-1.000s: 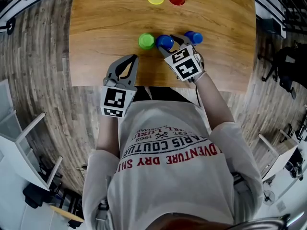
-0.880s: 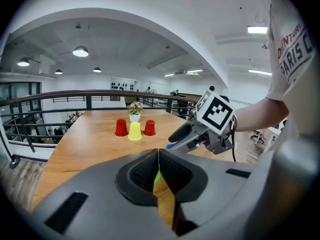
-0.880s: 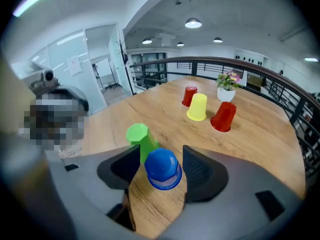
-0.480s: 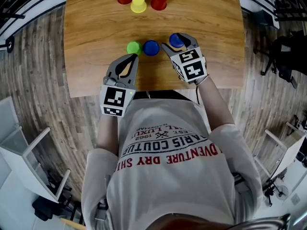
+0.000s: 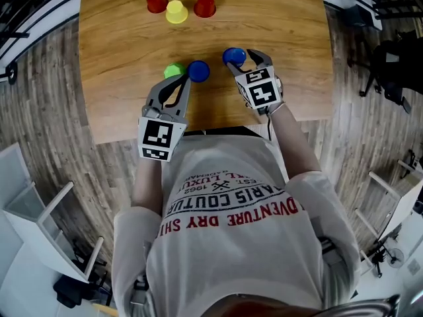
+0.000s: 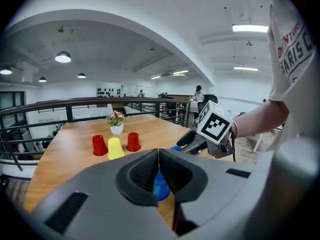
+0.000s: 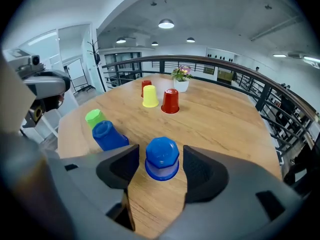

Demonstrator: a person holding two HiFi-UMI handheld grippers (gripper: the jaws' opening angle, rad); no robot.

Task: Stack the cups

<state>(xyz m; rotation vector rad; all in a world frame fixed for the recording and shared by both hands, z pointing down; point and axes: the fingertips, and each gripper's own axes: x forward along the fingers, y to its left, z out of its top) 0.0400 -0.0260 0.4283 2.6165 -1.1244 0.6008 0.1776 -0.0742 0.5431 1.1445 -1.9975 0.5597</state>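
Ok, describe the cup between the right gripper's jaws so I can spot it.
On the wooden table, three upturned cups stand on the near side. It is the blue cup farthest right, alone between the right gripper's open jaws, apart from the other blue cup beside the green cup.

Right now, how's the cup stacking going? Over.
Left gripper shut, empty. Right gripper open around upside-down blue plastic cup, not touching. Other blue plastic cup stands left, nothing between.
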